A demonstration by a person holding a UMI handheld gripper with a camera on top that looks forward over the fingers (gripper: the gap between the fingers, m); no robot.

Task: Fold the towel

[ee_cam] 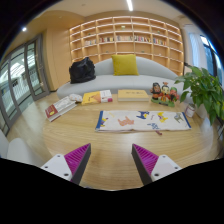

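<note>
Towel [143,120] lies flat on the bench [70,132], well beyond the spread, empty fingers [112,160]. Risk: a low approach could push it into the toys [164,94] or pinch only one layer.

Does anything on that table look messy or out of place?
Nothing stands out. The towel lies spread flat on the table, beyond the open gripper. Books sit loosely at the far edge, nothing spilled.
</note>
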